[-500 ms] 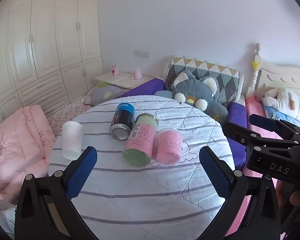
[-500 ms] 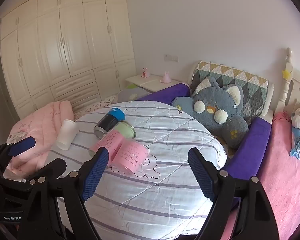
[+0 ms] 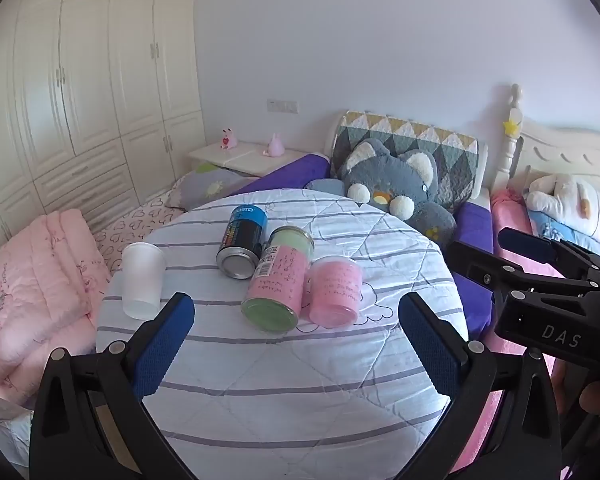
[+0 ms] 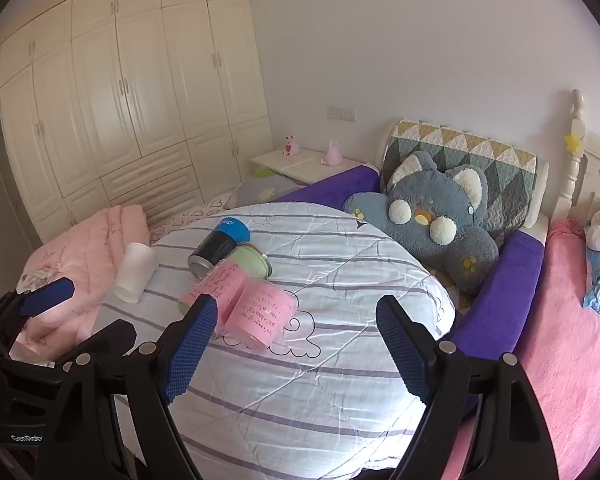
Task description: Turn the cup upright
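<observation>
A frosted white plastic cup (image 3: 141, 280) stands mouth down at the left edge of the round striped table (image 3: 300, 380); it also shows in the right wrist view (image 4: 134, 272). My left gripper (image 3: 296, 344) is open and empty, above the table's near part, with the cup just beyond its left finger (image 3: 162, 344). My right gripper (image 4: 296, 348) is open and empty over the table's near right. Its left finger (image 4: 190, 344) partly hides a pink jar.
A blue-black can (image 3: 242, 242), a green-lidded jar with a pink label (image 3: 278, 280) and a pink jar (image 3: 334, 292) lie on their sides mid-table. A grey plush cat (image 3: 396, 188) sits beyond. A pink quilt (image 3: 32, 280) lies left. The right gripper shows at right (image 3: 540, 272).
Both views have shifted only slightly. Nothing on the table has moved and both grippers stay open.
</observation>
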### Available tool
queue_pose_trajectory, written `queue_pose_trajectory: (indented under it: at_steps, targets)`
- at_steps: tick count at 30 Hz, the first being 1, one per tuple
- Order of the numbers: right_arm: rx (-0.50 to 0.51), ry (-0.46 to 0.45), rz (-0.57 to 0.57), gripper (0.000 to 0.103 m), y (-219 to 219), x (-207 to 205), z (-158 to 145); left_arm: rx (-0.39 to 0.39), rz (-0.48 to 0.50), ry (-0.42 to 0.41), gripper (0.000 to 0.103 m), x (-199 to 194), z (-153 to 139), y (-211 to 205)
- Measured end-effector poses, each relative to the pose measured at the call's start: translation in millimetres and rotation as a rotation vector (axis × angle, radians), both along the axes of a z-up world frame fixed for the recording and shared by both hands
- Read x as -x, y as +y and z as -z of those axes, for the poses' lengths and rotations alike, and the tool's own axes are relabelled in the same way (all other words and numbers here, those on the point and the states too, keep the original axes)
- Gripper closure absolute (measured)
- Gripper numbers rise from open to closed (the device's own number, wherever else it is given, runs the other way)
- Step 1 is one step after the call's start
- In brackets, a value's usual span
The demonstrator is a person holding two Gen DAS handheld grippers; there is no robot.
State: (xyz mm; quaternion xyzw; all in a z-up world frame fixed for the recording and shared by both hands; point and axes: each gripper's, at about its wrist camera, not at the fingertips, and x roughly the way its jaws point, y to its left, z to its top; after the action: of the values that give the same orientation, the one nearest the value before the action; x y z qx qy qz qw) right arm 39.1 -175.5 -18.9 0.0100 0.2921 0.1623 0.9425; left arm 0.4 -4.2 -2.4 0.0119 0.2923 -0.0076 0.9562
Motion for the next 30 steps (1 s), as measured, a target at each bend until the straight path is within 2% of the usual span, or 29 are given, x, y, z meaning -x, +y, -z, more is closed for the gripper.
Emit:
queue_pose_trajectory:
  at_steps: [30]
  targets:
    - [-0.033,0.069,0.006,0.020,-6,-19,15,-0.025,-0.036,0.076,0.000,-19,19,15]
